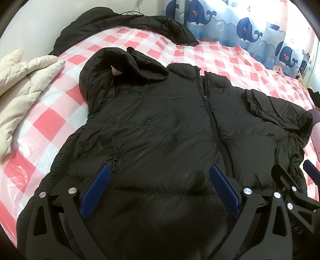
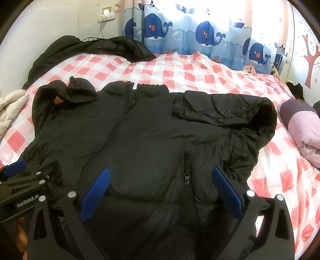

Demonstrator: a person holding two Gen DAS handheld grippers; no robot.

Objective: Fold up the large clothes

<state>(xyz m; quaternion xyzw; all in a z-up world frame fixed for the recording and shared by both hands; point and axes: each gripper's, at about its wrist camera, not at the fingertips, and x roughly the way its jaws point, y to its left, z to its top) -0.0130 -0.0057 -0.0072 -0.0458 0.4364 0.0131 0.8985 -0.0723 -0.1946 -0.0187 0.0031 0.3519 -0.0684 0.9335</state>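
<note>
black puffer jacket [image 1: 160, 124] lies front-up and zipped on the bed [image 1: 48, 122], which has a pink-and-white check cover under clear plastic. it fills the near middle of the bed, hem toward the cameras, collar toward the far side. hood [image 1: 128, 66] is bunched at the far left of the jacket in the left view. one sleeve [image 2: 216, 108] is folded across the chest, cuff pointing at the centre zip [image 2: 132, 102]; in the right view it sits on the right shoulder area. left gripper [image 1: 160, 188] hangs over the lower front of the jacket, jaws fully spread, nothing between the blue pads [image 1: 96, 190], not clamped on fabric; whether the pads brush the fabric can't be told. a pocket zip [image 1: 115, 160] sits just beside its left pad. right gripper [image 2: 160, 190] same: jaws wide, released, over the hem area with the other pocket zip [image 2: 187, 176] between the pads, no grip on it. both grippers sit side by side at the hem end, each visible at the edge of the other's view, both angled down at the jacket. second dark jacket [image 2: 90, 50] is heaped at the far left corner of the bed against the wall, well apart from the first. cream quilted garment [image 1: 22, 88] lies at the left edge of the bed. purple folded quilt [image 2: 300, 128] is at the right edge, near the jacket's right shoulder. whale curtain [image 2: 200, 36] hangs behind the bed. wall socket [image 2: 107, 15] with a cable is at upper left in the right view.
</note>
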